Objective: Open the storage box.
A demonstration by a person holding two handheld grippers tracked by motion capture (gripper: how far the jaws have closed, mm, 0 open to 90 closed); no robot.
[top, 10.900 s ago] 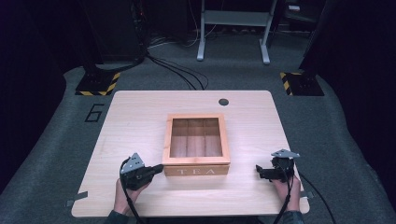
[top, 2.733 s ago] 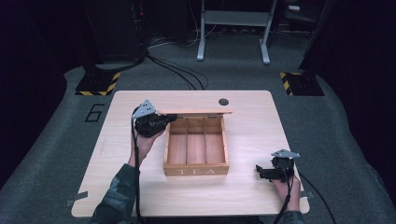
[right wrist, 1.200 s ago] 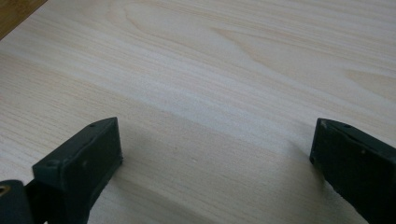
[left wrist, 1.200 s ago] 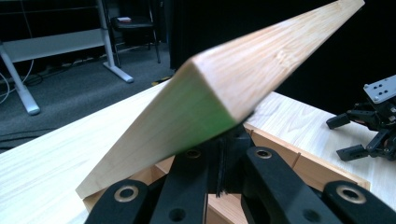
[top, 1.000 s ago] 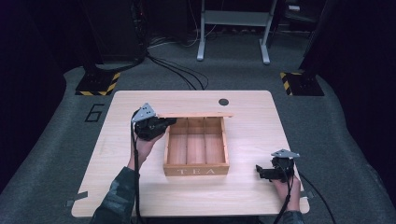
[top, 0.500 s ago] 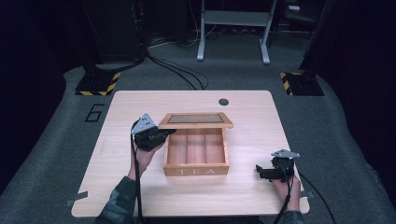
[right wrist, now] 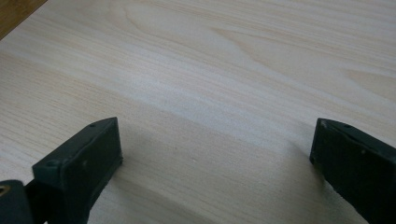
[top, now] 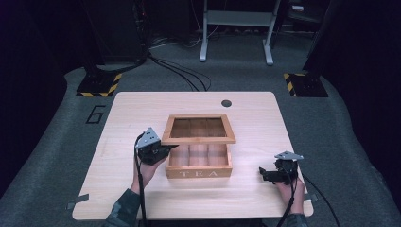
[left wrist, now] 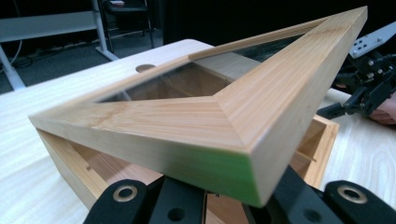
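Observation:
A wooden tea box [top: 198, 171] with "TEA" on its front wall stands mid-table, its compartments showing. Its glass-windowed lid [top: 198, 139] hangs tilted above it, partway down. My left gripper [top: 166, 149] is shut on the lid's front left corner. In the left gripper view that corner of the lid [left wrist: 233, 116] rises from between my left gripper's [left wrist: 233, 207] black jaws, with the box [left wrist: 70, 161] underneath. My right gripper [top: 265, 174] rests on the table right of the box, open, nothing between its jaws. The right gripper view has my right gripper [right wrist: 215, 154] over bare tabletop [right wrist: 210, 70].
A dark round grommet [top: 226, 103] sits near the table's far edge. The other gripper [left wrist: 355, 100] lies beyond the lid in the left gripper view. Cables, a metal stand [top: 235, 28] and yellow-black striped bases [top: 99, 85] are on the floor beyond the table.
The lid has swung down from nearly upright toward the box, with my left gripper moving down and toward the near side with it. The right gripper has stayed put.

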